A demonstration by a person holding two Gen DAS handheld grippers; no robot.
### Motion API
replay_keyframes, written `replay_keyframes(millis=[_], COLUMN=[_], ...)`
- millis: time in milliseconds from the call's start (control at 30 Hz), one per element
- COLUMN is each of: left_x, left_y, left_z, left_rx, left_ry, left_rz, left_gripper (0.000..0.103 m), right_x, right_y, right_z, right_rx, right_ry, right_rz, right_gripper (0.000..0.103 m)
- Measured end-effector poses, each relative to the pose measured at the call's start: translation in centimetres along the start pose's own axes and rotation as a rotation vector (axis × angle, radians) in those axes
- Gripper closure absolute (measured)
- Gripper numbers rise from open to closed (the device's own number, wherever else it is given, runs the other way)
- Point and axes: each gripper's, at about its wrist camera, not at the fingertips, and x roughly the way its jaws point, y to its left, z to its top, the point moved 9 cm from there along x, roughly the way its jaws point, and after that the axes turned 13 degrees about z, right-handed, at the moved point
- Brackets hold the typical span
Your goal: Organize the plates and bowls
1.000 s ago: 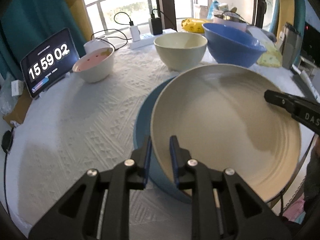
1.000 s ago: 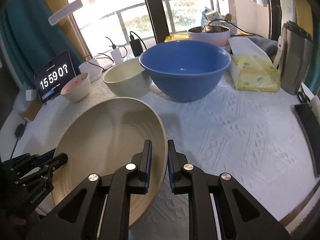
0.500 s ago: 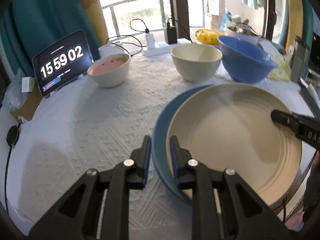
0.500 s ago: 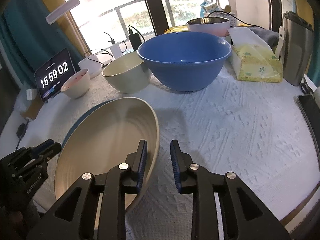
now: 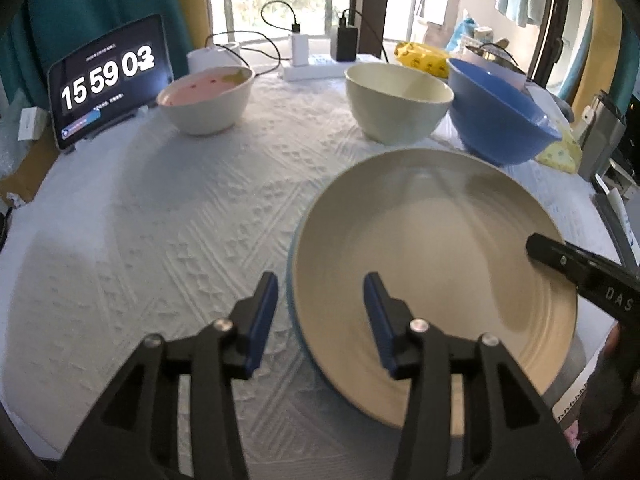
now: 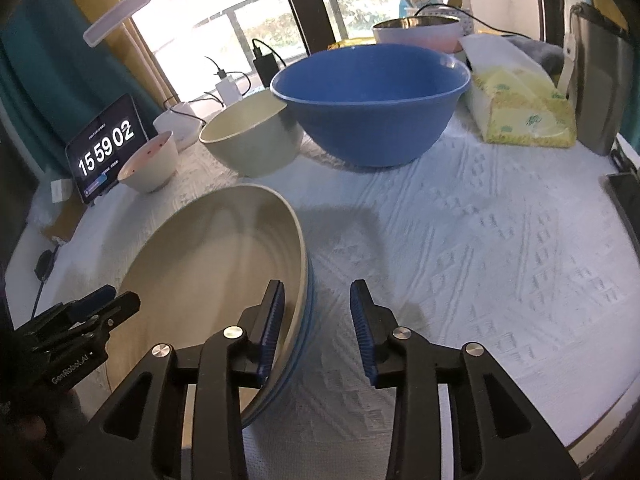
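Both grippers have their jaws spread wide, nothing clamped in either one. The left gripper (image 5: pixel 320 312) straddles the near-left rim of the beige plate (image 5: pixel 436 280), one blue-padded finger outside the rim over the cloth, the other over the plate's inside. The right gripper (image 6: pixel 316 328) does the same thing on the opposite rim: left finger above the plate's inner surface, right finger out over the white tablecloth (image 6: pixel 480 240). Can't tell if any pad is actually touching the rim.

The beige plate sits nested on top of a blue plate (image 6: pixel 308 320), of which only a thin sliver of edge peeks out underneath. The stack is at the near edge of the tabletop, roughly between the two grippers.

Further back, toward the far edge, there's a row of bowls: a small white bowl with a pinkish inside (image 5: pixel 206 98) on the left, a cream bowl (image 5: pixel 398 100) in the middle, and a big blue bowl (image 6: pixel 370 100) right beside it, close enough that they look like they're touching or nearly so.

At the far-left corner a tablet (image 5: pixel 108 80) stands propped up showing a clock. Behind the bowls are a power strip with chargers (image 5: pixel 308 66) along the far edge, and a yellow tissue pack (image 6: pixel 520 112) sits by the blue bowl toward the right edge.
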Motion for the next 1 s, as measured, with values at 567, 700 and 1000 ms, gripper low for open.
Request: replay_keyframes(millis=[567,700,1000], left_x=[1.7,2.1,2.7], left_y=[-0.1,-0.1,-0.5], left_z=[0.6,0.9,0.8], left_rx=[-0.024,-0.051,-0.094], left_ry=[0.002,0.001,0.021], left_rz=[-0.044,-0.072,-0.166], left_gripper=[0.057,0.055,0.041], right_x=[1.8,2.0,2.9], right_y=[1.1,1.0,1.3], right_z=[-0.2,-0.1,-0.3], right_rx=[-0.001,0.013,0.056], right_ry=[0.004,0.004,0.021], right_rz=[0.072,0.082,0.130], right_gripper=[0.066,0.065,0.051])
